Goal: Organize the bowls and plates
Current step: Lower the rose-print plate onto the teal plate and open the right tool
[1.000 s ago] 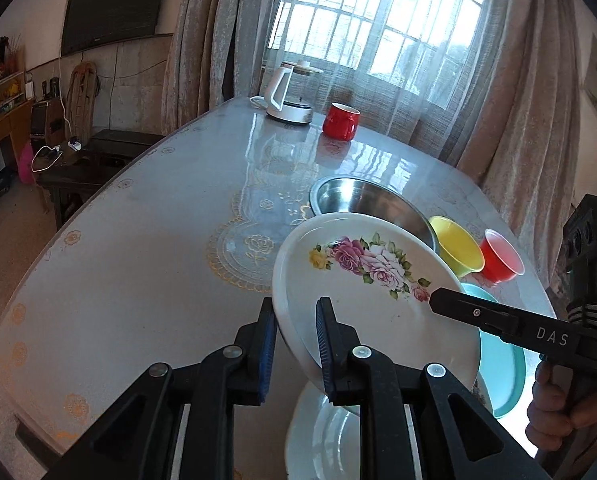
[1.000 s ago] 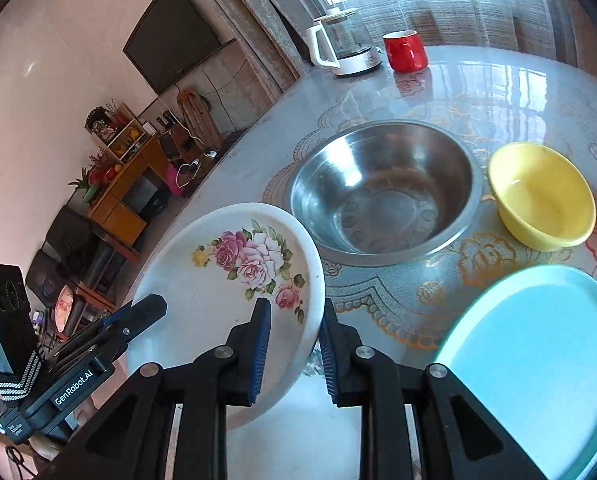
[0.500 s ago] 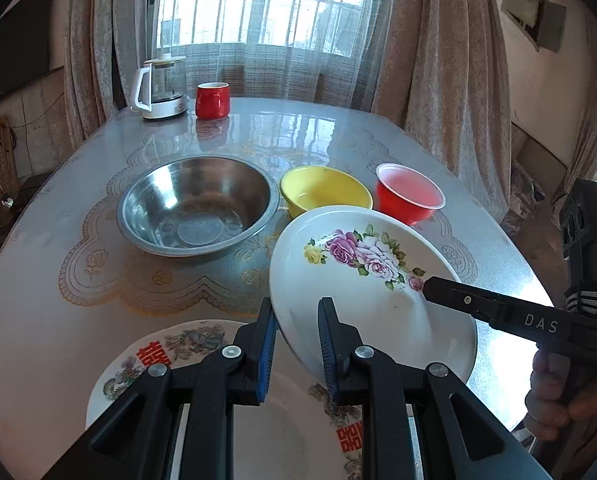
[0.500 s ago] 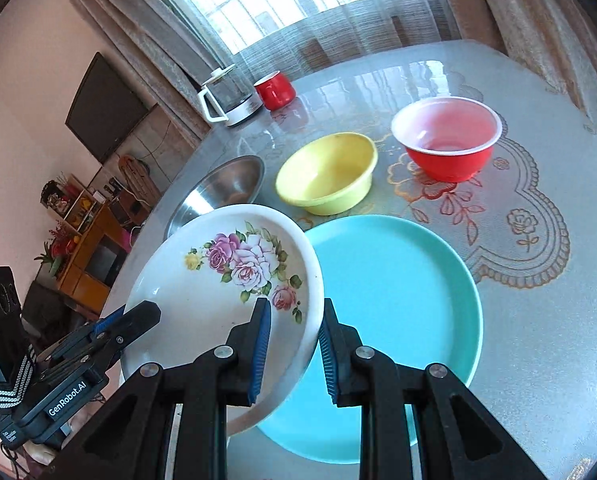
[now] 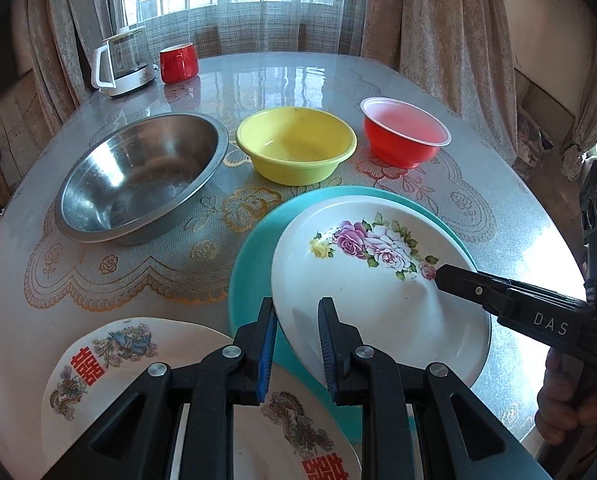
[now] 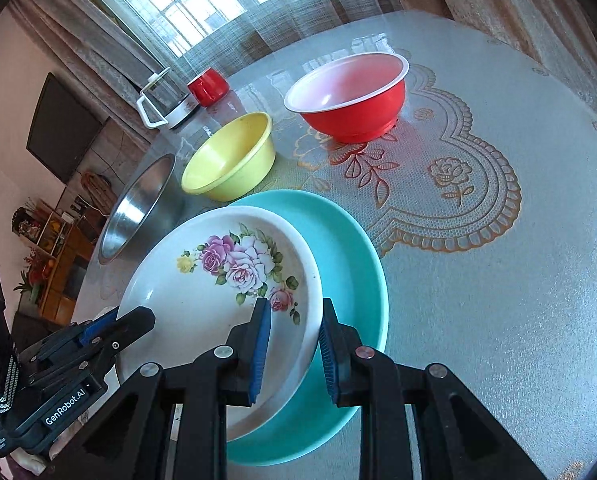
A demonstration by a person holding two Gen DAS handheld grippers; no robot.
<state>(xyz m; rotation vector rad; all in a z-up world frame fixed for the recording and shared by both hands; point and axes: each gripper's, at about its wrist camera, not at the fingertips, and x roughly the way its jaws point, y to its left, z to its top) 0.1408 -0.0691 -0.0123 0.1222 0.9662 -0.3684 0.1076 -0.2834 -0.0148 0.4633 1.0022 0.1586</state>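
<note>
A white plate with pink roses point(image 5: 378, 280) point(image 6: 218, 288) sits over the teal plate point(image 5: 254, 248) point(image 6: 350, 248). My left gripper point(image 5: 297, 344) is shut on the rose plate's near rim. My right gripper point(image 6: 294, 344) is shut on its opposite rim, and it shows in the left wrist view point(image 5: 446, 276) at the right. A cream plate with red characters and dragons point(image 5: 110, 364) lies at the near left. A steel bowl point(image 5: 138, 176) point(image 6: 138, 204), a yellow bowl point(image 5: 294, 144) point(image 6: 230, 160) and a red bowl point(image 5: 402, 132) point(image 6: 350, 96) stand in a row behind.
A glass kettle point(image 5: 122, 60) point(image 6: 166, 100) and a red mug point(image 5: 178, 62) point(image 6: 208, 86) stand at the table's far edge by the curtained window. The glossy table point(image 6: 498, 280) has a lace-pattern cover. The table edge is close on the right.
Both grippers have carried the rose plate to the right and down, from above the dragon plate to over the teal plate. Both stayed shut on it.
</note>
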